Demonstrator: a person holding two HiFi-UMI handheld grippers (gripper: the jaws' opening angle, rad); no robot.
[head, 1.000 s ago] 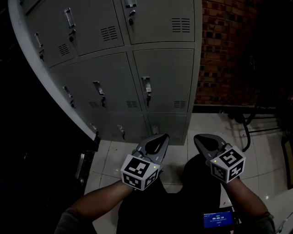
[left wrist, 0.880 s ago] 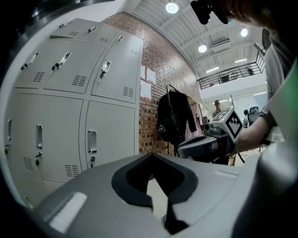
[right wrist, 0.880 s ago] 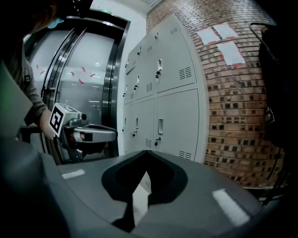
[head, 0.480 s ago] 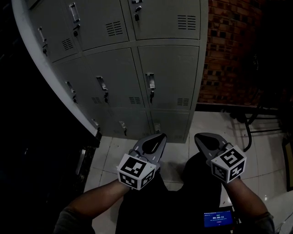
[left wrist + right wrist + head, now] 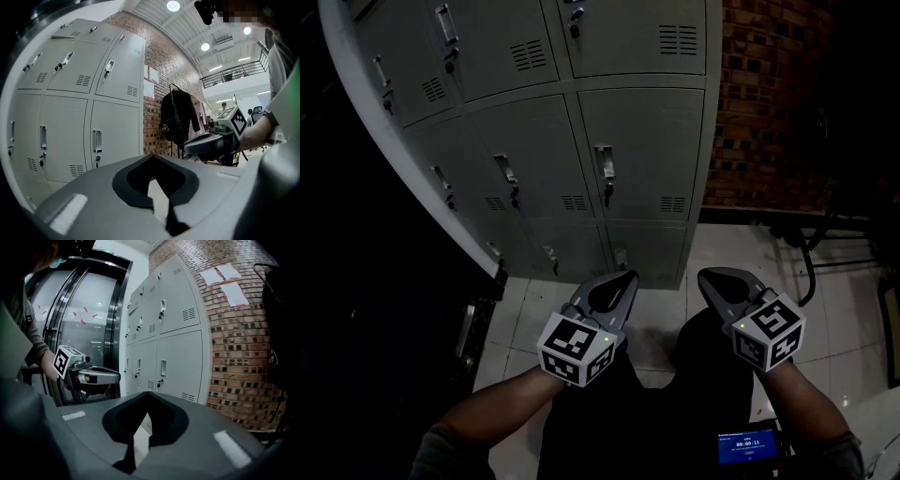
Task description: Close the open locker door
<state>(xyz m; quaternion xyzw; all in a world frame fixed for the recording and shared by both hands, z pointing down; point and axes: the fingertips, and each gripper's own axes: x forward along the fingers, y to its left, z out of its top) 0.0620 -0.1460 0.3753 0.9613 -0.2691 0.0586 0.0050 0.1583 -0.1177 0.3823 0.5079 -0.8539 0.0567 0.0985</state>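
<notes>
A block of grey lockers (image 5: pixel 581 141) stands ahead, and every door I can see lies flush with its frame. The door with a handle (image 5: pixel 603 169) sits straight in front. My left gripper (image 5: pixel 627 277) hovers low over the tiled floor, well short of the lockers, its jaws shut on nothing. My right gripper (image 5: pixel 706 279) hangs beside it at the same height, also shut and empty. In the left gripper view the lockers (image 5: pixel 93 108) fill the left side and the right gripper (image 5: pixel 211 143) shows at right. The right gripper view shows the lockers (image 5: pixel 173 333) ahead and the left gripper (image 5: pixel 96 377) at left.
A red brick wall (image 5: pixel 769 103) adjoins the lockers on the right. Black metal legs (image 5: pixel 811 248) stand on the floor by it. A black jacket (image 5: pixel 177 117) hangs on that wall. A glass door with a metal frame (image 5: pixel 93 324) lies left of the lockers.
The left gripper has dropped slightly toward the person's body. The right gripper has barely moved. The head view has shifted a little against the lockers.
</notes>
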